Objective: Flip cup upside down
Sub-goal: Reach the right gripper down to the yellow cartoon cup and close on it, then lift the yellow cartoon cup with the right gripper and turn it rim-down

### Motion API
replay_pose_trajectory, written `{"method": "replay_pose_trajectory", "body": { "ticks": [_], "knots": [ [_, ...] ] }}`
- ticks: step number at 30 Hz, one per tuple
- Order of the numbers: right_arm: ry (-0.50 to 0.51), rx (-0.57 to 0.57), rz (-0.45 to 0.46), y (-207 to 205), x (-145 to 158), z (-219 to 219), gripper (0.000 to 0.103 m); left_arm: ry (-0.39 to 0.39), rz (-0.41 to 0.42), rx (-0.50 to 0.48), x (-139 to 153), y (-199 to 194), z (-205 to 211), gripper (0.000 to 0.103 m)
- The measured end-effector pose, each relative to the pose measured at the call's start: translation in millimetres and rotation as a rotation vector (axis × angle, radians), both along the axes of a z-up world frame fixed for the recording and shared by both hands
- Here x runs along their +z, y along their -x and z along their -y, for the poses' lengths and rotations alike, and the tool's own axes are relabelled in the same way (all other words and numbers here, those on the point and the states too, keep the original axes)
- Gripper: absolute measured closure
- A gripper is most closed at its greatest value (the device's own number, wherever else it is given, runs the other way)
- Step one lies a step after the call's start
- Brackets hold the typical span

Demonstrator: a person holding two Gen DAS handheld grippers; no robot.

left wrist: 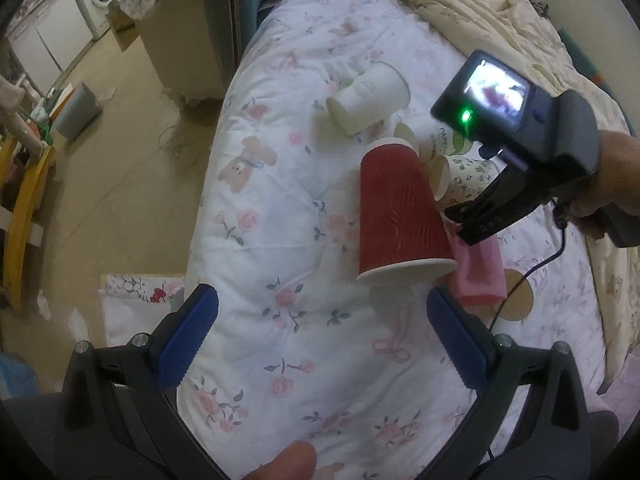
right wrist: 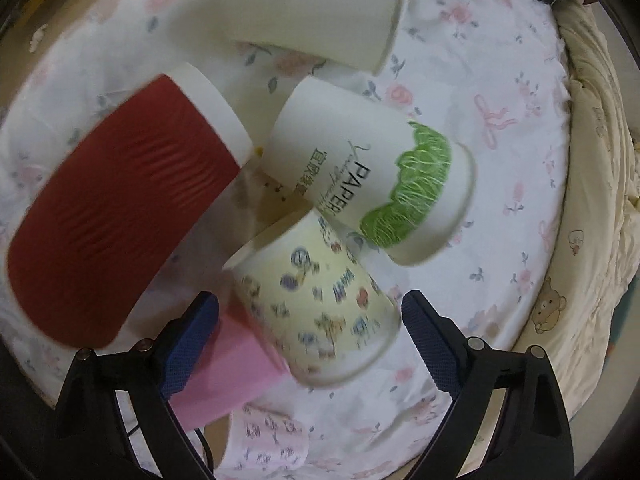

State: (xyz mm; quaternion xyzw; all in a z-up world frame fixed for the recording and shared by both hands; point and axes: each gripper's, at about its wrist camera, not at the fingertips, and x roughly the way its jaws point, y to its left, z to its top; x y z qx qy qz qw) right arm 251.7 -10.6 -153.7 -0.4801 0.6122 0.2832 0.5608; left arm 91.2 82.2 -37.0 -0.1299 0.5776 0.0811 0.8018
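A red ribbed paper cup (left wrist: 400, 212) stands upside down, rim down, on the floral bedcover (left wrist: 280, 240); it also shows in the right wrist view (right wrist: 116, 208). My left gripper (left wrist: 322, 340) is open and empty, just in front of the red cup. My right gripper (right wrist: 310, 340) is open, with a yellow patterned cup (right wrist: 320, 304) lying on its side between its fingers, not clamped. The right gripper body (left wrist: 516, 140) hovers over the cup cluster. A white cup with green print (right wrist: 372, 172) and a pink cup (right wrist: 228, 376) lie beside it.
A plain white cup (left wrist: 368, 96) lies on its side farther up the bed. A crumpled cream duvet (left wrist: 500, 20) fills the right. The bed's left edge drops to a tiled floor (left wrist: 120, 160) with a grey bin (left wrist: 76, 112). A cable (left wrist: 532, 276) trails from the right gripper.
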Motion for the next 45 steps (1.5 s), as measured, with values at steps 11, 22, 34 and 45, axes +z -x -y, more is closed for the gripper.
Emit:
{"method": "replay_pose_trajectory", "body": {
  "ticks": [11, 22, 34, 45],
  "knots": [
    [-0.039, 0.025, 0.040, 3, 7, -4, 0.035, -0.015, -0.007, 0.011, -4, -1, 0, 0.000],
    [-0.217, -0.089, 0.085, -3, 92, 29, 0.035, -0.045, 0.026, 0.017, 1, 1, -3, 0.000],
    [-0.499, -0.376, 0.069, 86, 158, 100, 0.035, -0.091, 0.112, -0.066, 16, 15, 21, 0.000],
    [-0.698, -0.634, -0.092, 188, 130, 152, 0.035, -0.090, 0.103, -0.094, 11, 56, 30, 0.000]
  ]
}}
